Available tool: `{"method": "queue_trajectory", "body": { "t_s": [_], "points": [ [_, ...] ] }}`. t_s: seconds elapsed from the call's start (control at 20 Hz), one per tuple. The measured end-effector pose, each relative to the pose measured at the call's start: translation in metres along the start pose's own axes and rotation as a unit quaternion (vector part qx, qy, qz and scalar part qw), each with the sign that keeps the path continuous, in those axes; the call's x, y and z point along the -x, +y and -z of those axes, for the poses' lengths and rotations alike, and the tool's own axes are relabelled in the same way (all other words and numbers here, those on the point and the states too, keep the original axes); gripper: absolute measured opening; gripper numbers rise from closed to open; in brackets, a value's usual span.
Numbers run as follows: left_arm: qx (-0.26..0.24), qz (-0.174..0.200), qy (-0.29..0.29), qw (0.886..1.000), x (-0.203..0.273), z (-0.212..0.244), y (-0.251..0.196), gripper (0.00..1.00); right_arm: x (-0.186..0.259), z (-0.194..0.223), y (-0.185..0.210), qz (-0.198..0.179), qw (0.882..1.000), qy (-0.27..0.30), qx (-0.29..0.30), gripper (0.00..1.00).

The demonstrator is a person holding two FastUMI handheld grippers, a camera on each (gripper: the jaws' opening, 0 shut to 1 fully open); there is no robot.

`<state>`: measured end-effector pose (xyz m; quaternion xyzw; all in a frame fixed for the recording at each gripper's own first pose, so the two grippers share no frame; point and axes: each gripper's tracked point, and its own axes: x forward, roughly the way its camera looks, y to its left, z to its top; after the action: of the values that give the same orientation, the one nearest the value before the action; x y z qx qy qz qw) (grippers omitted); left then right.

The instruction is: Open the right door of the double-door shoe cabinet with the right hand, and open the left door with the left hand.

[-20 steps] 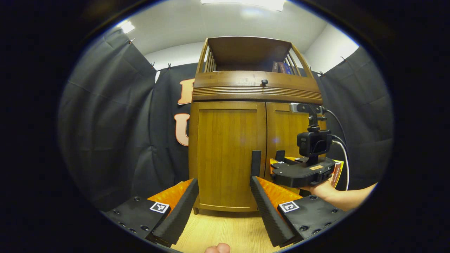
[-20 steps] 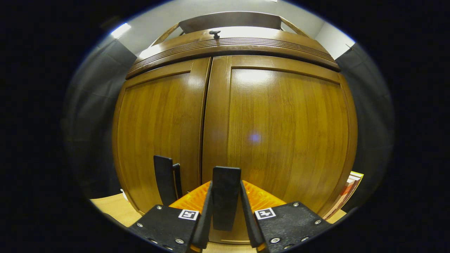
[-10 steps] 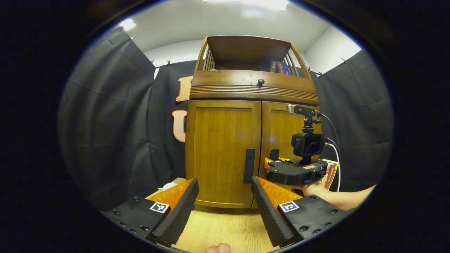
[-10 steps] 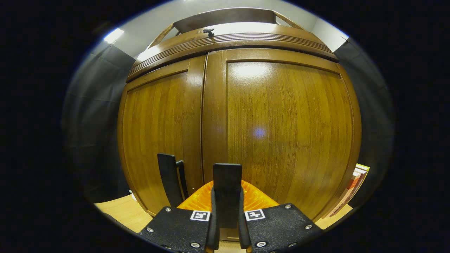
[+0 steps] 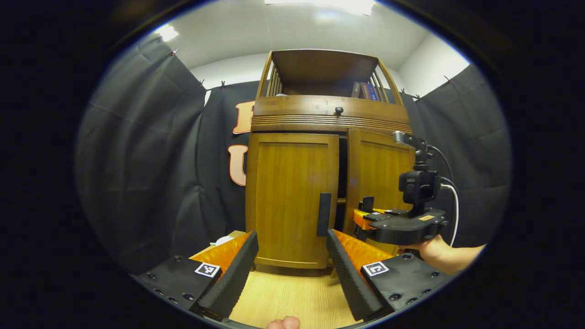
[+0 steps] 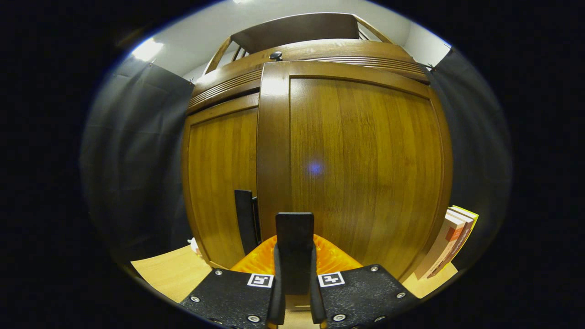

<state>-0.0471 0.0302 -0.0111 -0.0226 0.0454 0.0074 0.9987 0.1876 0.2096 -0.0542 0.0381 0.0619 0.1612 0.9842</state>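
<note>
- The left tool (image 5: 291, 256) hangs released, its fingers spread wide over the bench (image 5: 292, 299), well short of the shoe cabinet (image 5: 329, 123).
- Ahead of it, the left door (image 5: 292, 201) sits closed, its dark handle (image 5: 324, 214) untouched.
- Right of that, the right door (image 6: 361, 169) stands ajar.
- The right tool (image 6: 295, 292) is clenched on that door's handle (image 6: 295, 237).
</note>
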Motion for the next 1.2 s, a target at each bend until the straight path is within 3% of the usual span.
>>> {"method": "queue_trajectory", "body": {
  "t_s": [0.5,0.6,1.0,1.05,1.1,1.15,1.2],
  "points": [
    [0.003,0.018,0.006,1.0,-0.005,0.008,-0.022,0.94,0.108,0.001,-0.035,-0.008,1.0,0.001,-0.009,0.21],
    [0.007,0.027,0.007,1.0,-0.008,0.008,-0.03,0.99,0.126,-0.002,-0.047,-0.001,1.0,-0.003,-0.011,0.21],
    [0.008,0.056,0.009,0.998,-0.007,0.011,-0.058,0.99,0.179,-0.001,-0.104,0.064,0.998,-0.003,-0.001,0.2],
    [0.008,0.059,0.01,0.998,-0.007,0.01,-0.061,0.94,0.183,0.0,-0.111,0.072,0.997,-0.002,-0.001,0.2],
    [0.008,0.061,0.01,0.998,-0.007,0.01,-0.063,0.96,0.189,-0.001,-0.119,0.084,0.996,-0.001,0.004,0.14],
    [0.008,0.062,0.009,0.998,-0.008,0.01,-0.064,0.96,0.196,0.003,-0.129,0.099,0.995,0.006,0.012,0.2],
    [0.009,0.064,0.008,0.998,-0.008,0.009,-0.066,0.98,0.2,-0.003,-0.139,0.114,0.993,-0.007,0.014,0.17]
  ]
}}
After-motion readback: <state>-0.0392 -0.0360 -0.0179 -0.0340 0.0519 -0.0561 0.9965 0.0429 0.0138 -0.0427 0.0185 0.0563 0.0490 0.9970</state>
